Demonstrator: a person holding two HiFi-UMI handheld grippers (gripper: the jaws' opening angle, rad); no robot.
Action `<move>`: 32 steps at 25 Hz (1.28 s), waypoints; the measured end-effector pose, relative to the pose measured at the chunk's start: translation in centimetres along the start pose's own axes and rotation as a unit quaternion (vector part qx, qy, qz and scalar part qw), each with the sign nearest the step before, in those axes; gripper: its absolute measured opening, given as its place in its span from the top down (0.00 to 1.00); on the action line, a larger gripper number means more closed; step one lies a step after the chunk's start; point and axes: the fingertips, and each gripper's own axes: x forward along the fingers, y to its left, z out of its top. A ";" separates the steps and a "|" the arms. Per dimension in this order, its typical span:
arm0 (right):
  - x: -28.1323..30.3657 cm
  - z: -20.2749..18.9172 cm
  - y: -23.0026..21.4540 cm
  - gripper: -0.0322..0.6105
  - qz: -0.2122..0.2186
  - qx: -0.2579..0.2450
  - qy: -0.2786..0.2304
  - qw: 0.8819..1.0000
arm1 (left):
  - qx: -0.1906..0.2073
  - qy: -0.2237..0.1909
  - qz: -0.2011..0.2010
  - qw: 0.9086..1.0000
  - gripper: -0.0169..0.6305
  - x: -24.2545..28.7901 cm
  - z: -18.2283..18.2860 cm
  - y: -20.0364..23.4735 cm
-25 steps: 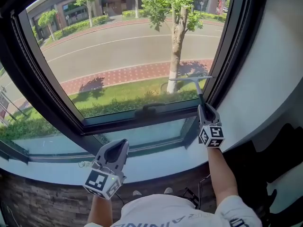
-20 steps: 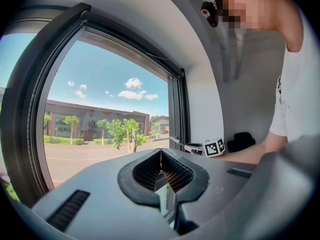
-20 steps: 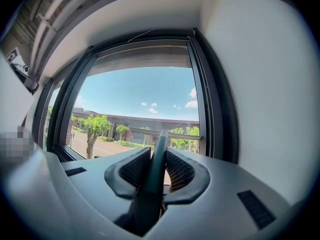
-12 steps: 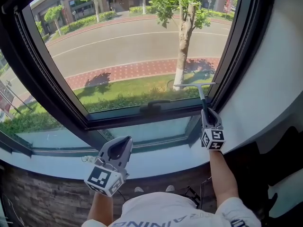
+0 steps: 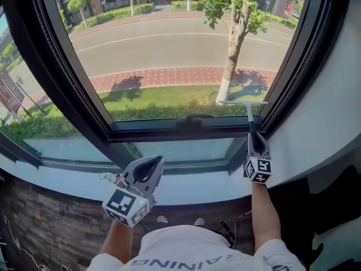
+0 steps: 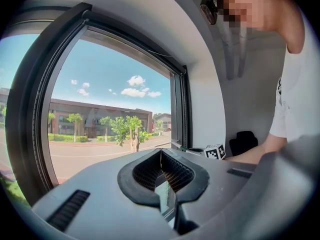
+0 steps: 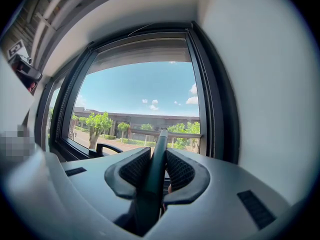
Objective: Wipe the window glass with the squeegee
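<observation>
While our right gripper [image 7: 159, 156] has its jaws clamped on the dark shaft of the squeegee [image 5: 249, 115], the left gripper [image 6: 161, 166] has its pads pressed together at the tips with nothing between them. We hold that left one low, in front of the pale sill [image 5: 67, 179], well apart from the tool and taking no part in the work.

From the right jaws the shaft runs up and forward to the crossbar blade [image 5: 243, 102], which lies roughly level at the lower right corner of the window glass [image 5: 169, 55]. It sits just above the dark bottom frame [image 5: 152, 131] and close to the right upright beside the white wall [image 5: 324, 106]. We cannot tell for certain whether the rubber edge is pressed to the pane or just off it. The black window handle [image 5: 194, 119] sits on the bottom frame to the left of the blade.

We judge that we are in the wiping step itself, with the blade at the bottom of a pass down the right edge. Most of the pane lies above and to the left. The next move calls for carrying the blade up to the top of the neighbouring strip, setting it flat on the glass and drawing it down with even pressure, keeping the grip firm so the shaft does not twist in the jaws.
</observation>
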 end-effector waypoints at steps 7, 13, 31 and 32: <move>0.2 -1.9 0.3 0.79 -0.001 -0.009 0.010 1.000 | -0.003 0.003 0.007 1.000 0.95 -0.2 0.0 0.2; 0.8 -4.4 0.6 0.79 0.009 -0.025 0.030 0.999 | -0.009 0.014 0.020 1.000 0.95 -0.4 -0.5 0.6; -0.9 -6.5 0.6 0.79 0.020 -0.006 0.079 0.997 | -0.013 0.015 0.021 1.000 0.95 0.3 -0.9 -0.7; -1.6 -6.1 1.0 0.79 0.024 -0.009 0.077 0.997 | -0.013 0.012 0.027 0.999 0.95 0.3 -0.8 -0.6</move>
